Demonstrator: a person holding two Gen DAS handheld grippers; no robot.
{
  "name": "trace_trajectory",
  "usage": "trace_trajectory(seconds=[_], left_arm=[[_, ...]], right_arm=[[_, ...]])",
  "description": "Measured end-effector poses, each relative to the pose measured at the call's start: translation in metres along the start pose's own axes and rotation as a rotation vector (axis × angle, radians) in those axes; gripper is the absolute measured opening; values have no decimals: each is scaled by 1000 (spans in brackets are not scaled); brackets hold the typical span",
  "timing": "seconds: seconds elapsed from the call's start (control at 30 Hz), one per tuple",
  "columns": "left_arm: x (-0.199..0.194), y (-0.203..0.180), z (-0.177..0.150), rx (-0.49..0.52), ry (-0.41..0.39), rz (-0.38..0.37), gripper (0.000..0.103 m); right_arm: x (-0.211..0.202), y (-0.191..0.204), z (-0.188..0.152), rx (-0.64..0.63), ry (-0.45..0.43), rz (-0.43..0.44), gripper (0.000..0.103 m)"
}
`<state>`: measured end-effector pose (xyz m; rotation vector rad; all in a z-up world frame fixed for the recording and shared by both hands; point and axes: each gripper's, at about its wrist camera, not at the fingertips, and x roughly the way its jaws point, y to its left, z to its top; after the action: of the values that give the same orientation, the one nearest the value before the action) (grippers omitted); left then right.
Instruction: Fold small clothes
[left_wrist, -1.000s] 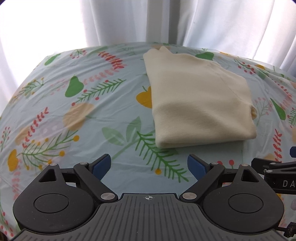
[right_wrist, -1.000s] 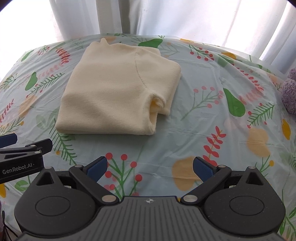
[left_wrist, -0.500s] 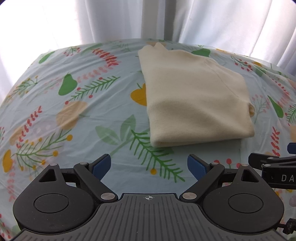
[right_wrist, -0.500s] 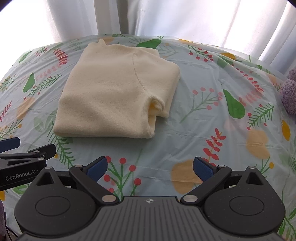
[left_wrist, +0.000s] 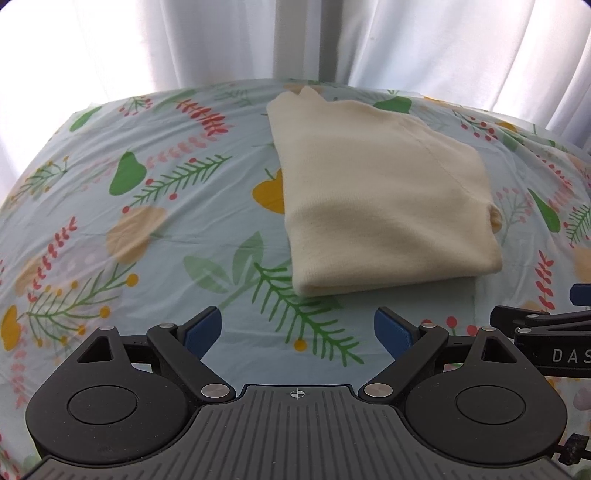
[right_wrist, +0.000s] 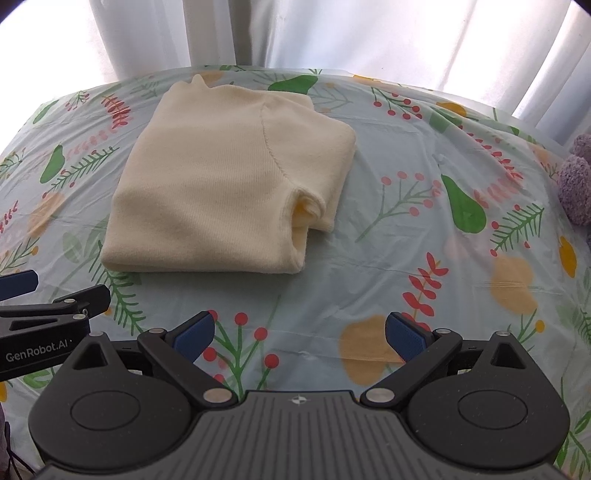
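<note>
On the floral tablecloth (right_wrist: 424, 258) just ahead of you, the cream sweater (right_wrist: 221, 184) lies folded: soft, light knit, probably floppy, so pinch its doubled near hem. Left gripper (left_wrist: 297, 330) and right gripper (right_wrist: 299, 332): both wide open, holding nothing.

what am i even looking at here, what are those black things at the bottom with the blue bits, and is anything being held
These are two views from small cameras, each mounted on a hand-held gripper that a person carries, one per hand. The black shapes at the bottom are each gripper's own mechanism; the blue bits are the pads of its jaws.

One view looks out from the left gripper, the other from the right gripper. Each also catches the other gripper at its edge.

Ahead lies a cream sweater, already folded into a neat rectangle, on a light blue tablecloth printed with leaves, berries and pears. White curtains hang behind, and something fuzzy and purple shows at the right edge.

Nothing is held: both pairs of jaws stand open and empty, short of the sweater.
</note>
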<state>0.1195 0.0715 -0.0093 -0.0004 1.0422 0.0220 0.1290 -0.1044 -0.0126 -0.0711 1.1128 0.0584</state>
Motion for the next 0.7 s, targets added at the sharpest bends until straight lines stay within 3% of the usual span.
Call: trace_trajectory(seconds=[0.7], left_arm=[[0, -2, -1, -6, 2, -5, 94]], right_arm=[[-4, 1, 0, -11, -16, -5, 99]])
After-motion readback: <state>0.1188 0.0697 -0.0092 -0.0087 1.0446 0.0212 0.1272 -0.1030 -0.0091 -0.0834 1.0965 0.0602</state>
